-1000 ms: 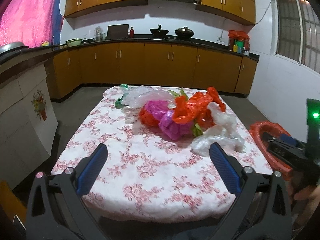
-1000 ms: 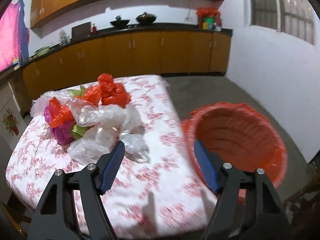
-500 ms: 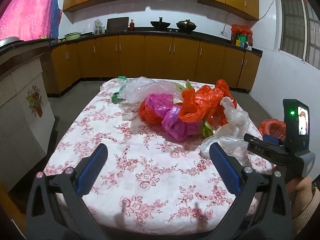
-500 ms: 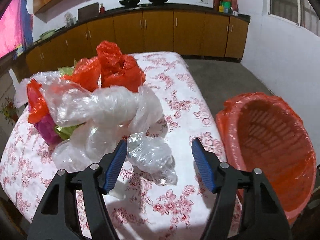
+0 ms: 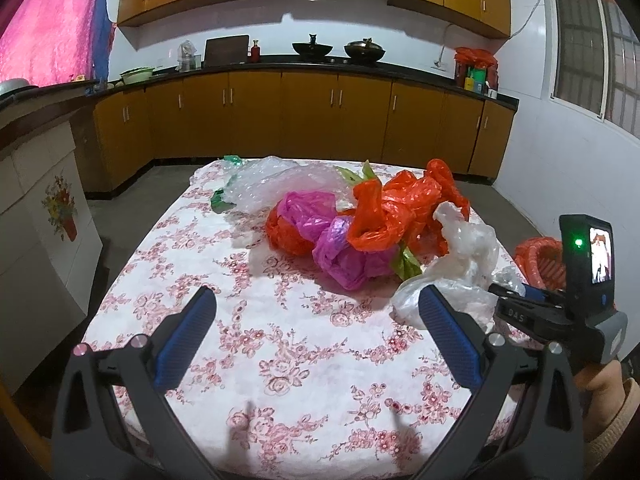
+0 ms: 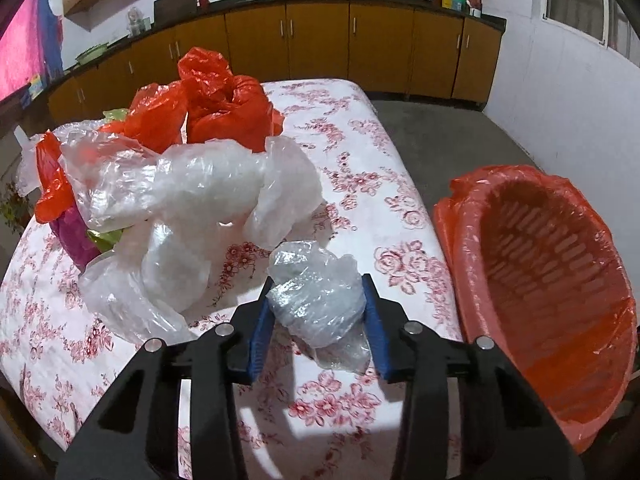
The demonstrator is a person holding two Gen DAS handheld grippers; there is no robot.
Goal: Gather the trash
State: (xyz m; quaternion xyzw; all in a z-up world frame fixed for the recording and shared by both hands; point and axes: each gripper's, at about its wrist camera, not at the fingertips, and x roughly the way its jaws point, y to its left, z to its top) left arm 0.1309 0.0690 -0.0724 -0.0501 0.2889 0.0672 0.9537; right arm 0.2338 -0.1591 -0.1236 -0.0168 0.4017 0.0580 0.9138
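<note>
Two woks (image 5: 338,47) on the black counter (image 5: 280,67); pink cloth (image 5: 52,24) hangs at left.

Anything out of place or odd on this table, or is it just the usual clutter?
Only the trash itself: crumpled plastic bags, red, pink and clear, heaped on the flowered tablecloth instead of in the lined red bin beside the table. The right claw has been closing around a clear wad. Nothing looks spilled or broken.

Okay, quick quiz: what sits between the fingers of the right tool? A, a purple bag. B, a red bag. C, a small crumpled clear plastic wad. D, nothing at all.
C: the right tool has its blue pads against either side of a small clear plastic wad on the tablecloth; its jaws have just been closing around it.
</note>
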